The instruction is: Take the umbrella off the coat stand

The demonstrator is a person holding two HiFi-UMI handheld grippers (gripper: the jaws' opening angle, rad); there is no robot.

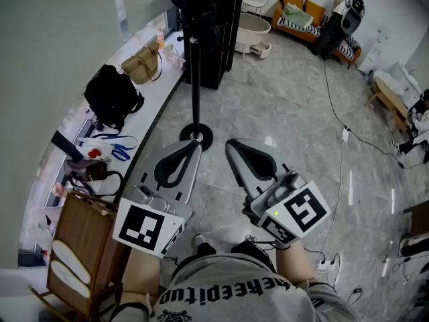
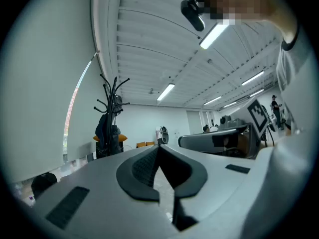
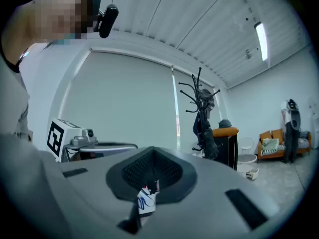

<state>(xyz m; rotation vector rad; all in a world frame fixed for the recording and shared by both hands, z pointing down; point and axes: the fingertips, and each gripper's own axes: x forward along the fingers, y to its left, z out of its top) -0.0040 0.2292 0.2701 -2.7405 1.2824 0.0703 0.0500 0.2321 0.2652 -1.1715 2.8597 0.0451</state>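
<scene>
Dark umbrella [image 3: 209,140] on coat stand [image 1: 195,79], well fwd of shut jaws

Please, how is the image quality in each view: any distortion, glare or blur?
Head view: even light, sharp, one small bright reflection on the glossy floor. Left gripper view: strong fisheye bending with dark corners; the ceiling light glares; the coat stand is small but clear. Right gripper view: same fisheye curve; the window blind looks pale and washed out.
</scene>
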